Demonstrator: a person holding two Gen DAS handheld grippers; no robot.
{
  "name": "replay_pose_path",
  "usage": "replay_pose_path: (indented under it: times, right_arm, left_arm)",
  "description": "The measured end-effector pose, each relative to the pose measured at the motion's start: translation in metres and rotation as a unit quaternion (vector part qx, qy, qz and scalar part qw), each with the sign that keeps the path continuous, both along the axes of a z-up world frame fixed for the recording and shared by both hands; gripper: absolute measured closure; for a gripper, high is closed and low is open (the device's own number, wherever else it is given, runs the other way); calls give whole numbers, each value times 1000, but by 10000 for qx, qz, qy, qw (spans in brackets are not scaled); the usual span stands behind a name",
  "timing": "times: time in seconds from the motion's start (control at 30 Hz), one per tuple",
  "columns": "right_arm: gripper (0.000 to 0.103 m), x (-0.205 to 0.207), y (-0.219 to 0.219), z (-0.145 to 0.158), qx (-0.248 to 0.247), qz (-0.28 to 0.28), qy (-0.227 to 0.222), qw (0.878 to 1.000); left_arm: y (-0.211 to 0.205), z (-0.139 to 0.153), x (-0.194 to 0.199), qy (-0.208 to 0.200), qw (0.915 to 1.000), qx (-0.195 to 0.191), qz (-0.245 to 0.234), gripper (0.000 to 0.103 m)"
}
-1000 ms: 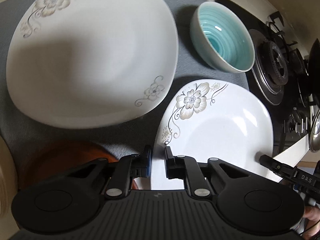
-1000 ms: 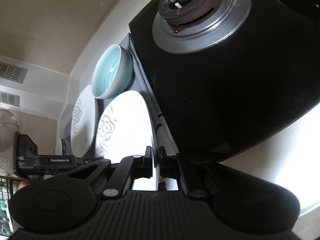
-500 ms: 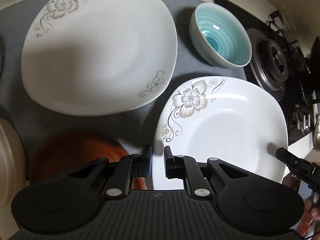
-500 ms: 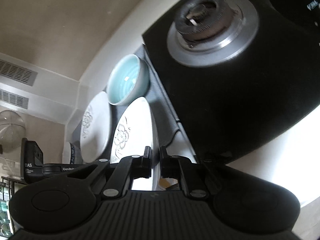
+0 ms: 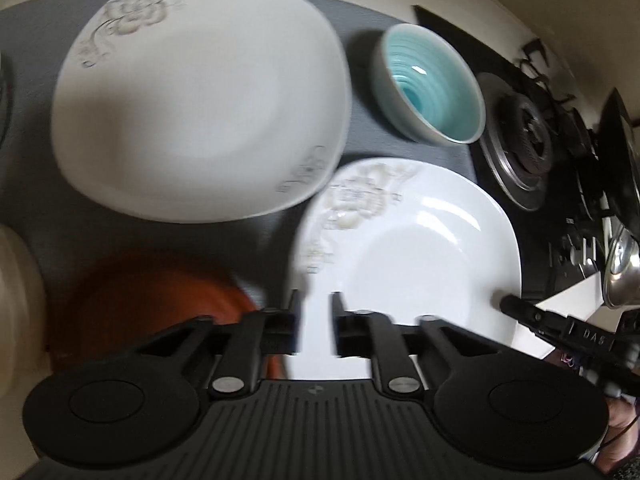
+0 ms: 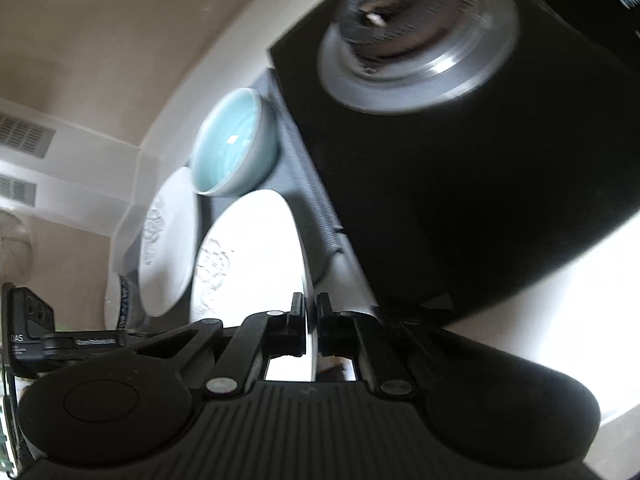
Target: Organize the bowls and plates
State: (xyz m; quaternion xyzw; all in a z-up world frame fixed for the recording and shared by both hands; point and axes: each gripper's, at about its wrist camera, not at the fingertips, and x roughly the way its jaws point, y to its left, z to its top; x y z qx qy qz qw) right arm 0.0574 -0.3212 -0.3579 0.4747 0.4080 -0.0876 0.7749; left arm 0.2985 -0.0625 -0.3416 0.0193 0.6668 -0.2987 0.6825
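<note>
A small white square plate with a flower print (image 5: 408, 264) is held off the grey mat. My right gripper (image 6: 308, 312) is shut on its rim (image 6: 306, 280); it shows at the plate's right edge in the left wrist view (image 5: 516, 308). My left gripper (image 5: 316, 312) hangs just above the plate's near edge, jaws slightly apart, gripping nothing. A large white flowered plate (image 5: 200, 96) lies behind on the left. A teal bowl (image 5: 430, 84) stands behind the small plate. Both also show in the right wrist view: the large plate (image 6: 168, 248) and the bowl (image 6: 232, 148).
A brown plate (image 5: 160, 300) lies at the near left, a cream dish (image 5: 16, 300) at the left edge. A black gas hob with burners (image 5: 528, 136) borders the grey mat (image 5: 32, 80) on the right; a burner (image 6: 416, 36) fills the right wrist view.
The small plate has been lifted and carried leftward toward the large plate by the right gripper. The left gripper has followed along its near edge; both views are motion-blurred.
</note>
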Motion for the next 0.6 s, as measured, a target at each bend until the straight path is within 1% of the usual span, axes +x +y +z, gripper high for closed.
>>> replay_pose_path:
  times: [0.03, 0.07, 0.13, 0.2, 0.23, 0.3, 0.33, 0.37, 0.43, 0.5, 0.57, 0.6]
  right_arm:
    - [98, -2, -1, -4, 21, -24, 24, 10000]
    - [99, -4, -3, -8, 52, -66, 58, 9999]
    - [99, -7, -6, -13, 78, -70, 85, 9999]
    - [98, -7, -7, -17, 130, -86, 78, 9998]
    - [98, -8, -8, -19, 147, -111, 59, 9998]
    - [98, -7, -11, -21, 180, -138, 18, 9997]
    - [98, -7, -12, -22, 204, -152, 9, 9997]
    - [97, -7, -13, -24, 227, -151, 6, 9996]
    - [95, -4, -15, -27, 305, -184, -6, 9994]
    - [91, -5, -17, -31, 409, -278, -28, 9988]
    - [89, -3, -14, -36, 472, -242, 6, 9986]
    - [89, -3, -13, -35, 446, -250, -8, 9987]
  left_arm:
    - [-1, -2, 2, 18, 10000, 23, -11, 58]
    - [-3, -3, 3, 38, 10000, 19, -55, 53]
    - [-4, -6, 5, 113, 9999, 0, -121, 50]
    - [-13, -16, 8, 221, 9996, 116, -148, 50]
    - [-14, -21, 8, 262, 9993, 212, -149, 51]
    - [-17, -27, 9, 254, 9993, 209, -190, 53]
    - [-19, -24, 8, 223, 9994, 135, -221, 62]
    - [-23, -27, 8, 316, 9989, 170, -312, 66]
    - [-24, -25, 6, 229, 9989, 251, -331, 67]
    - [-25, -24, 4, 286, 9986, 344, -283, 67]
    - [-22, -23, 3, 304, 9986, 402, -187, 68]
    - [-22, -22, 2, 280, 9986, 417, -156, 72]
